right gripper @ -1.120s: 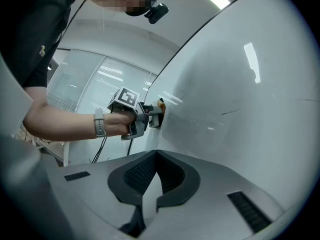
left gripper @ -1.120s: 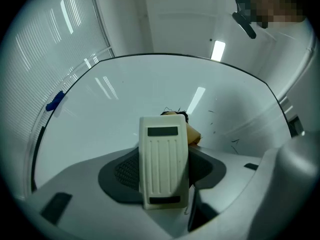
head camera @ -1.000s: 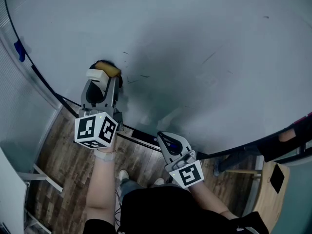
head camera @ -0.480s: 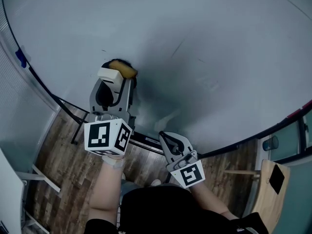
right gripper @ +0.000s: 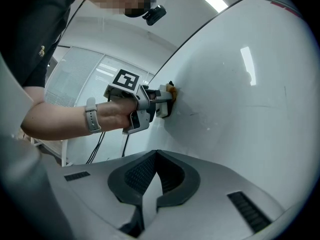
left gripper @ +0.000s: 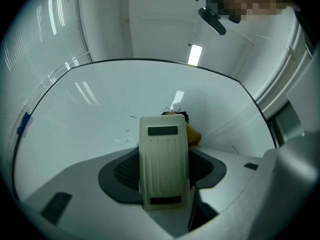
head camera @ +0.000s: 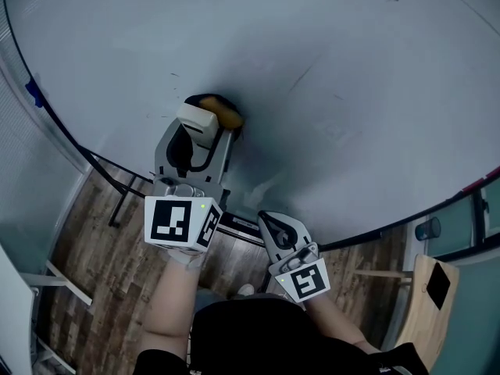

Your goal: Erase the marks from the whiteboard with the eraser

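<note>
The whiteboard [head camera: 328, 69] fills the upper head view. My left gripper [head camera: 209, 119] is shut on the eraser [head camera: 228, 115], a yellow block with a dark felt face, and presses it flat against the board. In the left gripper view the eraser [left gripper: 193, 134] peeks out past the cream finger pad [left gripper: 164, 169]. A faint grey stroke [head camera: 301, 76] and tiny specks [head camera: 173, 75] remain on the board. My right gripper [head camera: 271, 226] hangs shut and empty below the board's lower edge. From the right gripper view, the left gripper [right gripper: 162, 103] and eraser [right gripper: 171, 90] show against the board.
A blue clip [head camera: 33, 92] sits on the board's left edge. A dark tray rail [head camera: 234, 223] runs along the bottom edge, with stand legs [head camera: 117, 201] on the wood floor below. A wooden chair [head camera: 430, 287] stands at the right.
My left gripper has slid the eraser rightward across the board. The short dark strokes seen beside it a second ago no longer show. The right gripper has stayed put.
</note>
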Available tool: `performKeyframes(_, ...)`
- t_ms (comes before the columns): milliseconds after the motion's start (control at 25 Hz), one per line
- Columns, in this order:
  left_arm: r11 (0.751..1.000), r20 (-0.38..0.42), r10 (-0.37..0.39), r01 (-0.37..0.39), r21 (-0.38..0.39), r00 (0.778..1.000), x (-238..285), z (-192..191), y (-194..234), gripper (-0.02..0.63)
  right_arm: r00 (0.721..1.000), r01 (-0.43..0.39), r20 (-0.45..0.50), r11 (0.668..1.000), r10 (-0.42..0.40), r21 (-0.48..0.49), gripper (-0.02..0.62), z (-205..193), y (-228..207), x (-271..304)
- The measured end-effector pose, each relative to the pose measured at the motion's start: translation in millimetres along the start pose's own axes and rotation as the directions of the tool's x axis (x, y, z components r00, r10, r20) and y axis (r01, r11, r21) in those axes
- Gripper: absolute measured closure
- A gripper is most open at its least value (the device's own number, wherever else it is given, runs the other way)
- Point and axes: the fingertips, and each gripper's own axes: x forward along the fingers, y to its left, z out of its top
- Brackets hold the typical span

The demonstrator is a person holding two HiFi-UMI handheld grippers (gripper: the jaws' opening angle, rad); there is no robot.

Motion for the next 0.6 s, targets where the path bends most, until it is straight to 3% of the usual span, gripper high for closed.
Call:
performKeyframes(240,0.999,-0.005,-0.018,0.019,0.032,1.000,-6,-11,25,0.342,0.999,0.001,-0.034,1.000,-0.001,0.011,0.569,-5,18,20)
performKeyframes(600,0.979,-0.089,0.106,-0.120,-0.167,0.990,-30,-56,141,0.337,0.998,-0.008,-0.070,1.000,0.009,0.016,0.569,-15,46,51)
